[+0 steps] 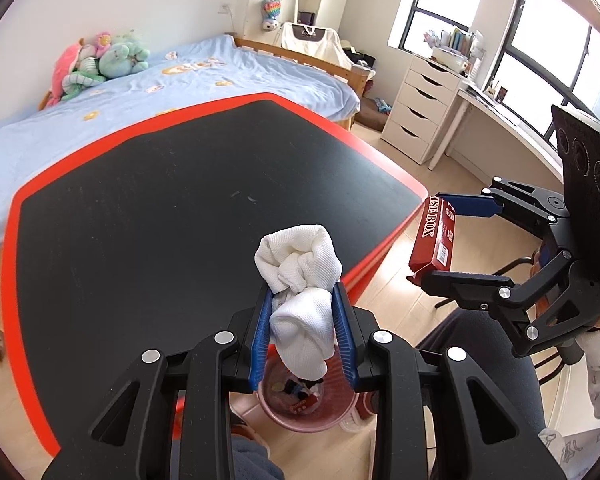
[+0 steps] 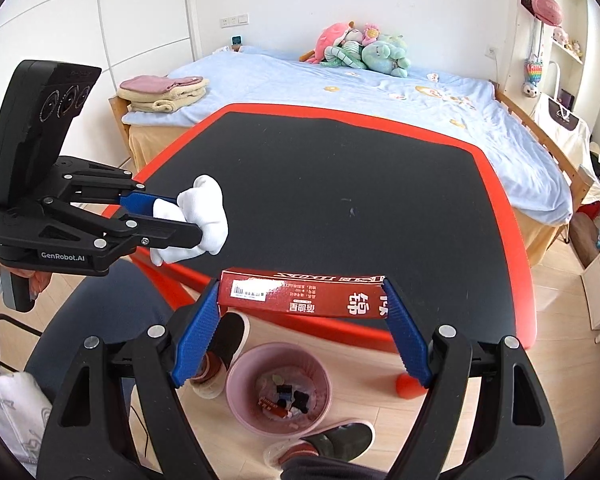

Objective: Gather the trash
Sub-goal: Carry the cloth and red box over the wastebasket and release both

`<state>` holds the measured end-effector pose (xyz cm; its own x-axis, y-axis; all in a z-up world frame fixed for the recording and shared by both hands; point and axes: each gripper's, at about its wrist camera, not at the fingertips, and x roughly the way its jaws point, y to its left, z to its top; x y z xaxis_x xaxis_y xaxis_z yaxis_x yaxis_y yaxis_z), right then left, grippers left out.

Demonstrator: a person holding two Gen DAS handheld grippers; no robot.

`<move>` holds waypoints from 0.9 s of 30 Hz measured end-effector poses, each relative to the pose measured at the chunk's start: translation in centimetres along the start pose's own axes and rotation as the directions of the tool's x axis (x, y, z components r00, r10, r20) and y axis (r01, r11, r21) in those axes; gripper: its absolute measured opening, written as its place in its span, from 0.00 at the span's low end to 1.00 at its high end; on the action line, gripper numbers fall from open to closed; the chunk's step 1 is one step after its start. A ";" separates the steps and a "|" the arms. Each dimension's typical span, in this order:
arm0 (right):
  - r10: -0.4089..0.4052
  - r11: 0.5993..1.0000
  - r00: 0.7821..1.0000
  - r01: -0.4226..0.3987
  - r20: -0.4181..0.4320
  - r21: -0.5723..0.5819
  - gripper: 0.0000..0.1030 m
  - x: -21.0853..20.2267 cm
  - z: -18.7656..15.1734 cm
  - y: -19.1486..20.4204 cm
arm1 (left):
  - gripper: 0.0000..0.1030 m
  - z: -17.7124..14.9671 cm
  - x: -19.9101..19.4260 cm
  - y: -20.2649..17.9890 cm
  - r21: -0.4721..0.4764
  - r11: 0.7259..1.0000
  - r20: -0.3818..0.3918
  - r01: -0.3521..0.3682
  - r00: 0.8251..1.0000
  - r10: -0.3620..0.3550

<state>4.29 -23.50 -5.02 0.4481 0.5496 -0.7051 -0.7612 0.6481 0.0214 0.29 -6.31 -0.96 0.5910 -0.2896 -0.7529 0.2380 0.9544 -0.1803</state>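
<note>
The left gripper [image 1: 303, 320] is clamped on a crumpled white tissue wad [image 1: 300, 280], held above the pink trash bin [image 2: 278, 390] on the floor. Beside it, the right gripper [image 2: 302, 312] squeezes a red carton box [image 2: 300, 292] lengthwise, also over the bin, just off the black red-edged table [image 2: 340, 184].

The left hand-held gripper [image 1: 304, 320] is held level, its blue fingers [image 1: 260, 336] clamped on a crumpled white cloth [image 1: 300, 276]. The right hand-held gripper [image 2: 304, 320] is spread wide, its fingers [image 2: 406, 340] gripping a red box [image 2: 300, 294] by both ends.
</note>
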 end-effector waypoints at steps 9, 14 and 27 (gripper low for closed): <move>0.018 1.000 0.999 -0.018 -0.038 -0.002 0.76 -0.8 -3.0 1.6 | 0.28 -2.1 -0.2 -1.7 0.022 0.999 -0.022 0.023 0.999 -0.023; 0.028 0.999 0.998 -0.029 -0.061 -0.017 0.76 -0.4 -4.0 2.4 | 0.28 -2.6 0.1 -2.0 0.031 0.999 -0.037 0.031 0.999 -0.030; 0.045 0.999 0.996 -0.046 -0.071 -0.012 0.76 -0.1 -4.6 2.3 | 0.29 -3.2 0.2 -2.8 0.037 0.998 -0.047 0.043 0.998 -0.041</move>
<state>0.35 -24.50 -8.12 0.3786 0.5395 -0.7521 -0.7867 0.6157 0.0457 -2.71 -8.76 -2.61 0.5438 -0.3247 -0.7739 0.2911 0.9379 -0.1889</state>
